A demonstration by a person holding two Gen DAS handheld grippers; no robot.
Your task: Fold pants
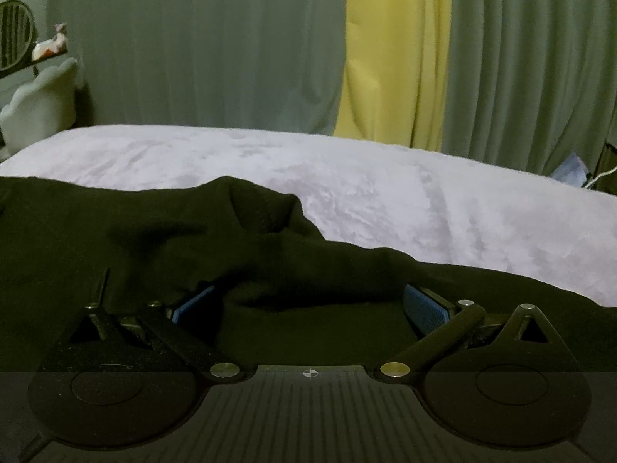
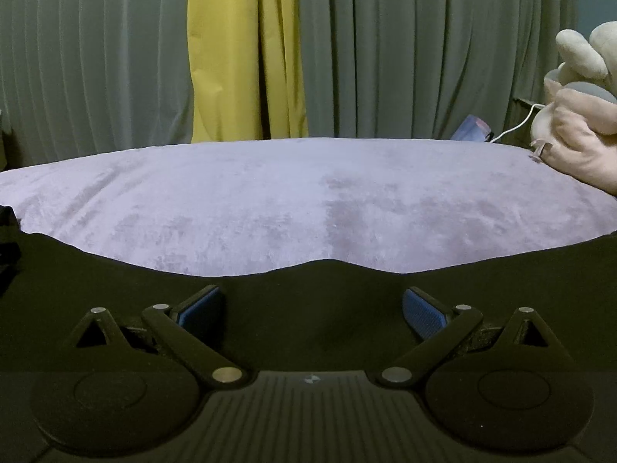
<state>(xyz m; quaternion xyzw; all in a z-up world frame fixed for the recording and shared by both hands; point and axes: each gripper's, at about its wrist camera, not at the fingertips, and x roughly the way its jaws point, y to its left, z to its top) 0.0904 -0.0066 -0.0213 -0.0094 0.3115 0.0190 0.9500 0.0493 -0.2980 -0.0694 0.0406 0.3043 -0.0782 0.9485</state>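
Black pants (image 1: 154, 239) lie on a lilac plush bed cover (image 1: 385, 185), bunched into a hump in the left wrist view. My left gripper (image 1: 308, 305) is open, its blue pads (image 1: 424, 308) spread wide with black fabric lying between them. In the right wrist view the pants (image 2: 308, 297) stretch flat across the near edge of the bed cover (image 2: 308, 200). My right gripper (image 2: 312, 308) is open too, blue pads (image 2: 422, 312) wide apart over the fabric. The fingertips are partly hidden by cloth.
Grey-green curtains with a yellow panel (image 2: 246, 58) hang behind the bed. A plush toy (image 2: 578, 115) and a white cable (image 2: 516, 127) sit at the right. A white cushion (image 1: 42, 104) and a small figurine (image 1: 52, 44) are at the far left.
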